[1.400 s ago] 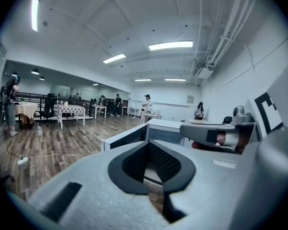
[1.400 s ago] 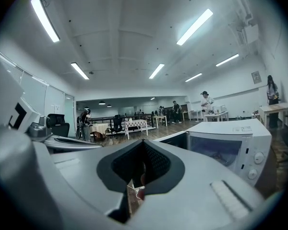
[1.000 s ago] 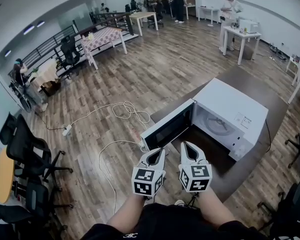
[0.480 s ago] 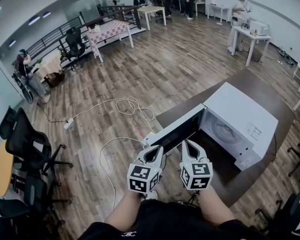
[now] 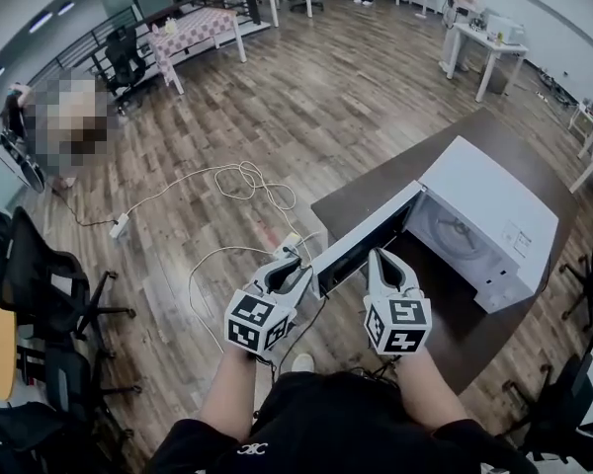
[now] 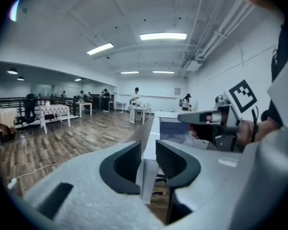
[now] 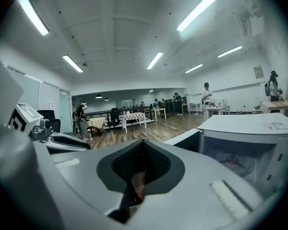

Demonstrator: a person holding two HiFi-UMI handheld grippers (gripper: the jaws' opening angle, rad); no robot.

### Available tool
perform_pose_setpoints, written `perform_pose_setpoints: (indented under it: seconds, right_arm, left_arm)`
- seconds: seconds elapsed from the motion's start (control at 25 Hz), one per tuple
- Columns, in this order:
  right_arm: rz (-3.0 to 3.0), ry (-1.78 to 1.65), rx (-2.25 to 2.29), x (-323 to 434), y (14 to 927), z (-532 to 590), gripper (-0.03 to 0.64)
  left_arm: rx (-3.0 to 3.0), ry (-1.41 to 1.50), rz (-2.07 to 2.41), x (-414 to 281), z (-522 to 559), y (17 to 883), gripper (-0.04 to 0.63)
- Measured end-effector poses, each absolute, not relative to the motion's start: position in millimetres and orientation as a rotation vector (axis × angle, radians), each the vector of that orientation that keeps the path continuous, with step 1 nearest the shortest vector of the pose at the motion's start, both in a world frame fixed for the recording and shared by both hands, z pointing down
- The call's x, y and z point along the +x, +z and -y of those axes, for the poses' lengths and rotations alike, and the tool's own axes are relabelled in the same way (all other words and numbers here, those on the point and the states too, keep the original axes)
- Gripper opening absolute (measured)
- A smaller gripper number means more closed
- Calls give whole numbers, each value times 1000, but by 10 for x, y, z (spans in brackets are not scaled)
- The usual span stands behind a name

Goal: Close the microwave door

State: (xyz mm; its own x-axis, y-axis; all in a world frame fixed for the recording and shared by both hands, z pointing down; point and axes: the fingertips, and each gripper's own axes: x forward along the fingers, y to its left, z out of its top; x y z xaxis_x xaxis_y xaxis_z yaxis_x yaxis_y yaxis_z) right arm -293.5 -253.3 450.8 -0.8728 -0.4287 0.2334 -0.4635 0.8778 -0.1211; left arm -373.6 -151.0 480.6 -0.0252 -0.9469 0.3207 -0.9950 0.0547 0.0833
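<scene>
Wood-floored office, left claw [image 5: 295, 262] just opening astride microwave door [image 5: 368, 239] edge, right claw [image 5: 381, 256] closed.

White cable [image 5: 245, 173], perhaps extension lead, on floor [image 5: 306, 97]; black chairs [image 5: 35, 275] left.

No writing that we can read

We see a small sticker [image 5: 520, 241] on the microwave [image 5: 474, 200] top, its print too fine to read; the left cube [image 5: 260, 322] and right cube [image 5: 398, 326] bear only coded squares; the shirt logo [image 5: 256, 449] stays illegible.
</scene>
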Motion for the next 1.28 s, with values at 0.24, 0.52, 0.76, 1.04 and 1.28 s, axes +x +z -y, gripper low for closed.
perform_pose_setpoints:
  seconds: [0.24,0.52,0.76,1.04,1.28]
  right_arm:
    - [2770,250,788,-2978,4639,2455,8]
    - [2715,204,929,-2991,4635,2396,8]
    - [2642,205,1073,-2923,4736,2429,8]
    - [2573,222,1210,-2800,4821,2464,8]
    - [2532,236,1248,-2697,4911,2463,8]
  left_arm:
    - [2145,357,1794,-3873,1411,5178,152]
    - [2252,443,1576,-3922,1437,5553,167]
    - [2323,518,1472,-3966,1582,5754,167]
    - [2406,506,1280,-3877,1659,5829,210]
    - [2461,519,1091,-3634,1680,5870,242]
